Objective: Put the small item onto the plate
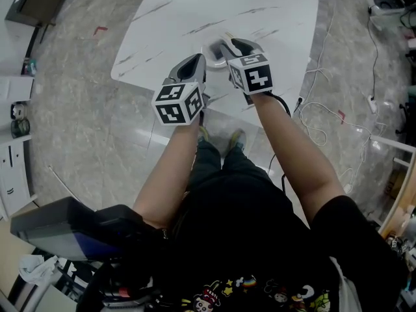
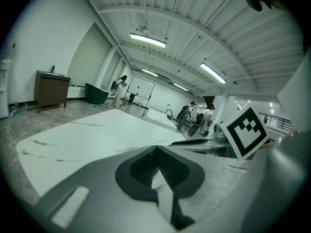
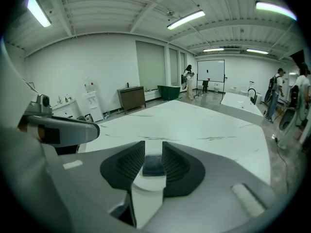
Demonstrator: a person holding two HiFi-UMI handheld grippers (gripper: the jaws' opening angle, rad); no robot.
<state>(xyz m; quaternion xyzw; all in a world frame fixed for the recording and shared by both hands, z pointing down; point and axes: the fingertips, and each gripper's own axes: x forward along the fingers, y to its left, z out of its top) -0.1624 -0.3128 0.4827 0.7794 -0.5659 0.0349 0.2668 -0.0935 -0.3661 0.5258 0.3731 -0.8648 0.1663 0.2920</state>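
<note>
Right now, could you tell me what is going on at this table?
A person stands at a white marbled table with a tool in each hand. The right tool is closed on a small dark item. The left tool is shut and empty beside it. A pale plate seems to lie on the table just under the two tools; the item is in the grip, not yet set down on it.

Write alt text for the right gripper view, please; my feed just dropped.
The right gripper is closed on a small dark item, which sits between its ridged pads. A white, dark-veined table stretches out beyond. A few people stand far off behind it.
</note>
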